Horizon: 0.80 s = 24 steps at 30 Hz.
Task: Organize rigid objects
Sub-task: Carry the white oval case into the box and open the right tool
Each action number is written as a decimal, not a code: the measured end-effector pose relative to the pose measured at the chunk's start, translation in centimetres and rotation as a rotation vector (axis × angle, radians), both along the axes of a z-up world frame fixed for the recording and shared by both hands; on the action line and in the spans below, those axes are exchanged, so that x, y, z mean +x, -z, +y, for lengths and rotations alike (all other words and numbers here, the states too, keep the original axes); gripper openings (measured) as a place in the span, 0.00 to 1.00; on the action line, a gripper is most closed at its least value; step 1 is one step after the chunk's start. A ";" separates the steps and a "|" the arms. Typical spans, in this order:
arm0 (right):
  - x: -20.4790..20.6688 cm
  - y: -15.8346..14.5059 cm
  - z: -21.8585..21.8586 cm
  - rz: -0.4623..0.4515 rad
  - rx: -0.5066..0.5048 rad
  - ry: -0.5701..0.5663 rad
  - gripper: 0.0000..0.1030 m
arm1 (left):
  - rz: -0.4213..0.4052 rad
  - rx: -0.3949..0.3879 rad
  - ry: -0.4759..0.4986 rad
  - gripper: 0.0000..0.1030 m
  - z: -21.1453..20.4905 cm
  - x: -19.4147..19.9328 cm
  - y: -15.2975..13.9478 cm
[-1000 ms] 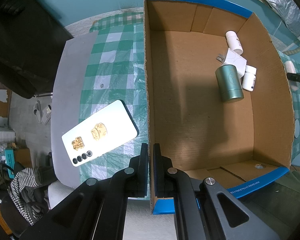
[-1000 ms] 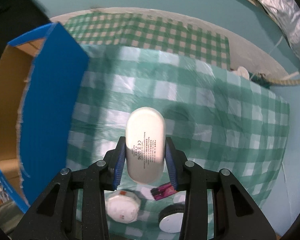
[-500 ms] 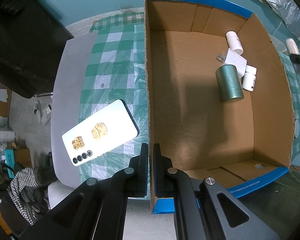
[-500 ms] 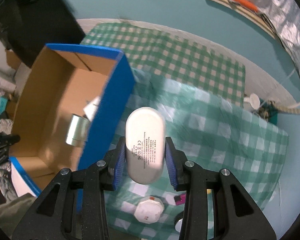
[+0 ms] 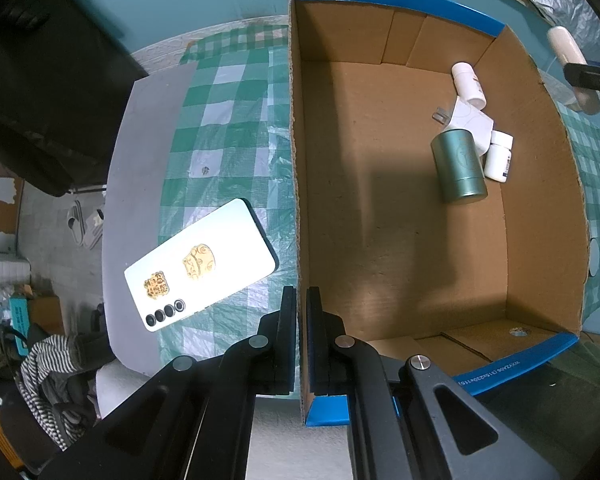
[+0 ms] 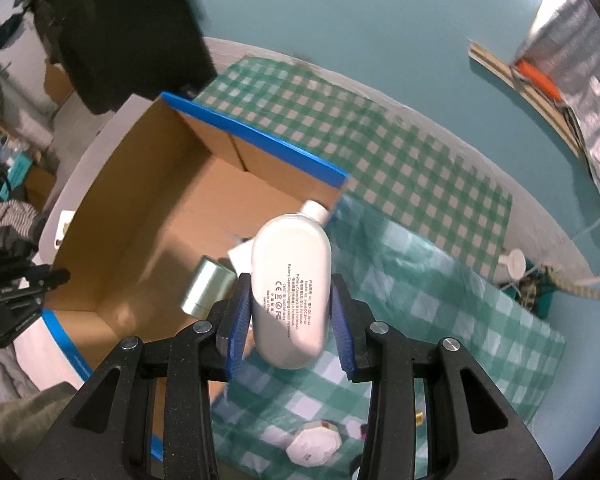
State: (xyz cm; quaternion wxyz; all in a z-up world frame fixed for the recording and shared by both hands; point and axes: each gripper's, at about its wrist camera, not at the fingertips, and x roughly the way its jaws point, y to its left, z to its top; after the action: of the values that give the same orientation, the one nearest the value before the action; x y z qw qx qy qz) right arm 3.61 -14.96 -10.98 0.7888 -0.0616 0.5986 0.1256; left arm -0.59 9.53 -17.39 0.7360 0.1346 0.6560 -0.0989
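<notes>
My right gripper [image 6: 290, 284] is shut on a white oval power bank [image 6: 292, 276], held in the air over the right wall of the open cardboard box [image 6: 140, 220]. In the left wrist view the power bank [image 5: 568, 50] shows beyond the box's far right corner. My left gripper [image 5: 298, 292] is shut on the box's left wall [image 5: 296, 200], one finger on each side. Inside the box lie a teal tin [image 5: 458, 166], two white bottles [image 5: 468, 84] [image 5: 498, 156] and a white plug adapter [image 5: 470, 120].
A white phone [image 5: 200, 268] lies face down on the green checked cloth [image 5: 228, 128] left of the box. A white octagonal item [image 6: 314, 442] sits on the cloth under my right gripper. Clothes and clutter lie beyond the table's left edge.
My right gripper has risen and carried the power bank from over the cloth to the box's right wall, rolling a little. The left gripper has stayed on the wall.
</notes>
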 end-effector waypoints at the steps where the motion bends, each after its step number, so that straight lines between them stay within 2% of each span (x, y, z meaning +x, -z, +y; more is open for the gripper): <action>1: 0.1 0.0 0.5 -0.002 -0.003 -0.015 0.36 | -0.001 0.000 0.000 0.04 0.0 0.0 0.0; 13: 0.7 2.5 3.7 0.045 -0.033 -0.114 0.36 | 0.000 0.000 0.001 0.04 0.0 0.0 0.0; 24: 1.6 4.6 3.7 0.081 -0.044 -0.086 0.36 | 0.002 0.000 0.001 0.04 0.0 0.0 0.0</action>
State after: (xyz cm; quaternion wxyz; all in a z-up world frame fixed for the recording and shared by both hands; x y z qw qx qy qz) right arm 5.19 -11.26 -15.61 0.7562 -0.0996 0.6294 0.1487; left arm -0.62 9.54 -17.36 0.7353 0.1346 0.6567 -0.0994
